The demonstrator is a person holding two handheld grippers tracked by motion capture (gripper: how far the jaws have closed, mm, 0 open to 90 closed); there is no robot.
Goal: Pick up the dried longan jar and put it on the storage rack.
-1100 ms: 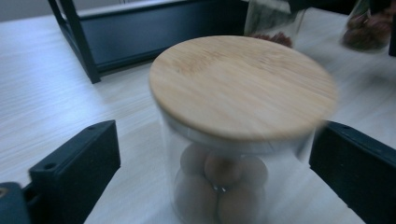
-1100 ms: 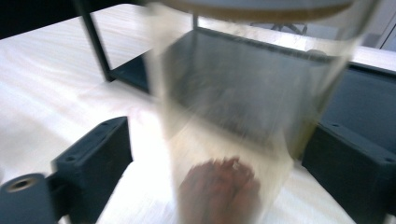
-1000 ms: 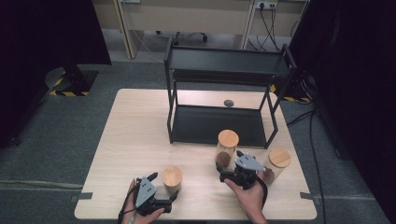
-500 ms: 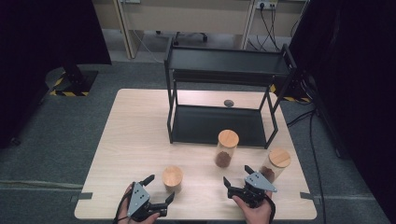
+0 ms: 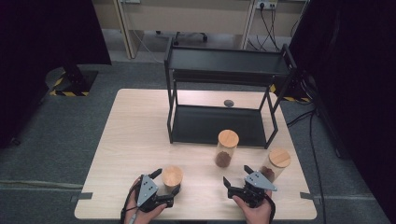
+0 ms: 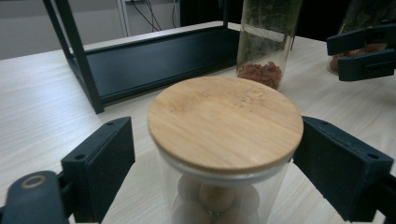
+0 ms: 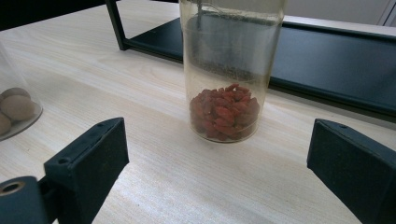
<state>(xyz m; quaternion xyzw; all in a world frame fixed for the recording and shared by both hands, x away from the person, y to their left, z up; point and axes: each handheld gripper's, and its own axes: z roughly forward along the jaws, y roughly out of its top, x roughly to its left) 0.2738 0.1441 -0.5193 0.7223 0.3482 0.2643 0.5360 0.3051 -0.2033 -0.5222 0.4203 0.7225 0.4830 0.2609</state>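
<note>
Three jars: a short jar [image 5: 172, 178] with a bamboo lid [image 6: 225, 122] at the near left of the worktop [image 5: 135, 135], a tall jar [image 5: 226, 148] of red bits in front of the rack [image 5: 224, 93], and a third jar [image 5: 276, 163] at the near right.
Left gripper [image 5: 167, 189]: its jaws have just been closing around the short jar, which stands between them; in the left gripper view a gap remains on the left side, and the right pad looks at or just beside the lid's edge, so no firm clamp yet.
Right gripper [image 5: 237, 176]: jaws wide apart, nothing between them, aimed at the tall jar, which stands a little ahead on the worktop.
Step in hand: likely gripping the short jar.
How to do it well: centre the jar so both pads meet it together; one-sided contact could push or tip it.
Grip height: the pads sit about level with the lid's rim; lower, on the glass wall, looks safer, since the lid may lift off.
Squeeze: slow and even, glass being smooth.
</note>
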